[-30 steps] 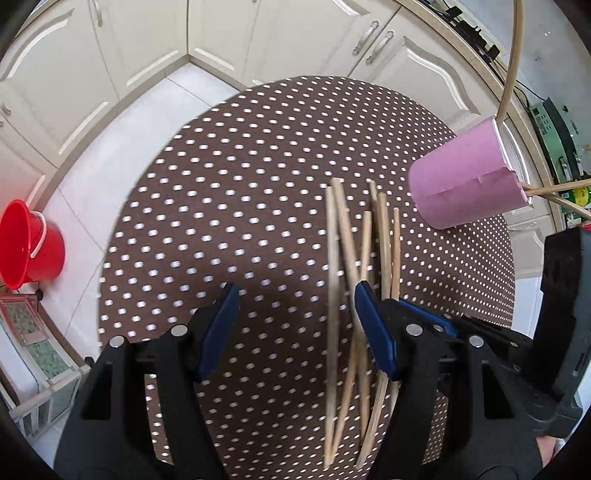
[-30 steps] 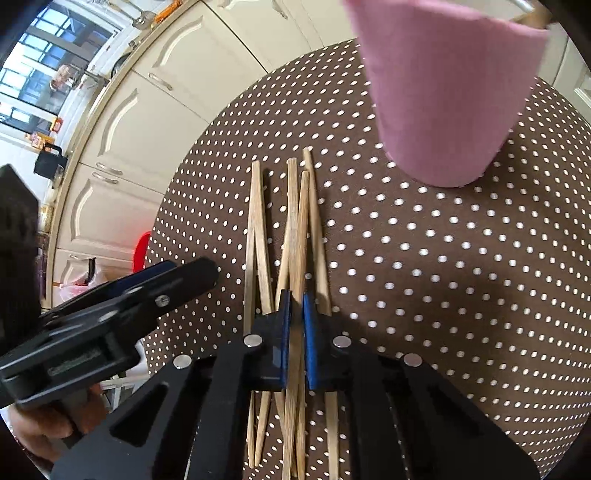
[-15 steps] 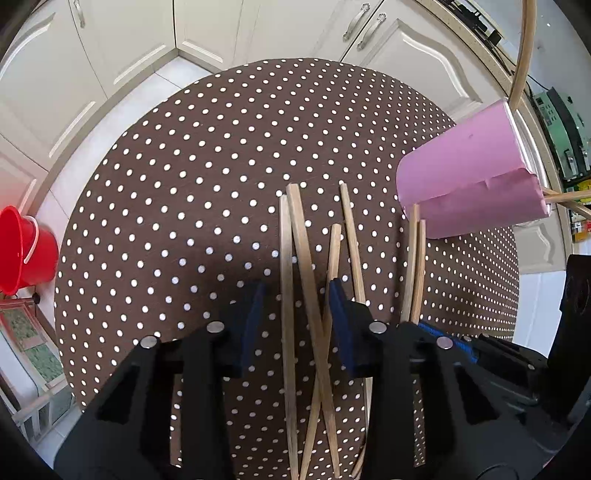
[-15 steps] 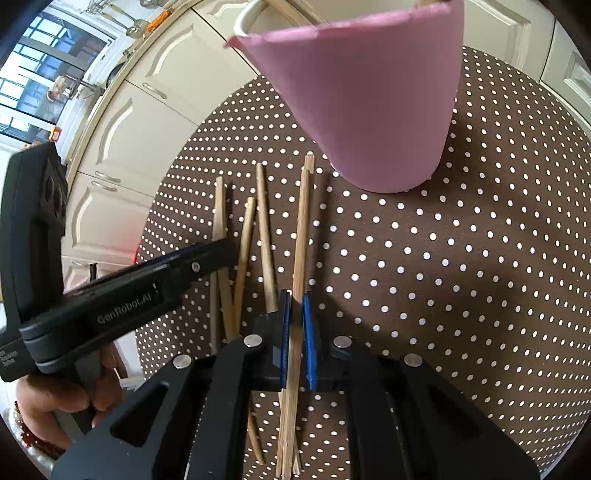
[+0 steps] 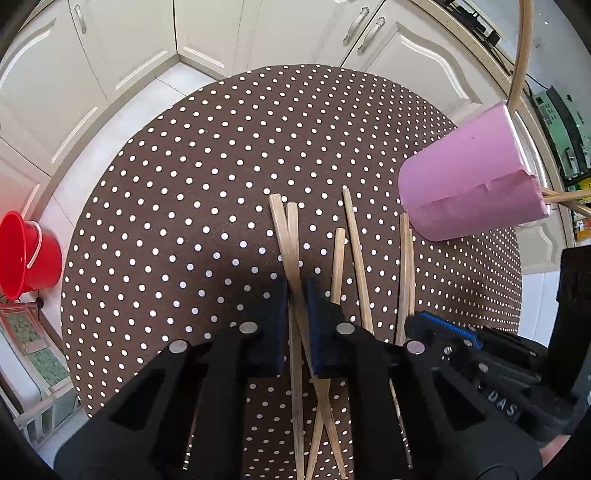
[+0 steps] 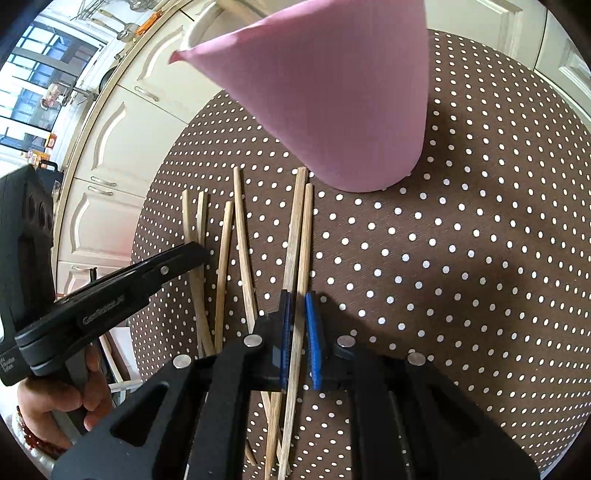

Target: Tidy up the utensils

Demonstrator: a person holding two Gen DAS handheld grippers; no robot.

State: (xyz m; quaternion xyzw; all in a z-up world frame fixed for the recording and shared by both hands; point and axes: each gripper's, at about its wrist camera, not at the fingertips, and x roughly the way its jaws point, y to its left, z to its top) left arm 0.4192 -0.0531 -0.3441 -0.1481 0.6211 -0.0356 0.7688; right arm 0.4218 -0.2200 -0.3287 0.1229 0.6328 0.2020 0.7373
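Several wooden chopsticks lie on the brown polka-dot table (image 5: 184,206). My left gripper (image 5: 296,291) is shut on a pair of chopsticks (image 5: 286,236) at the left of the spread. My right gripper (image 6: 298,301) is shut on another pair of chopsticks (image 6: 298,229), whose tips point at the base of the pink cup (image 6: 332,92). The pink cup (image 5: 469,181) stands at the right and holds some chopsticks. Two loose chopsticks (image 5: 354,243) lie between the two held pairs. The right gripper's body (image 5: 480,354) shows at lower right of the left wrist view.
White kitchen cabinets (image 5: 258,33) surround the round table. A red bucket (image 5: 26,254) stands on the floor to the left. The left gripper and the hand holding it (image 6: 62,398) fill the lower left of the right wrist view.
My left gripper moved over the leftmost pair and closed on it. My right gripper, still shut on its pair, carried it toward the pink cup.
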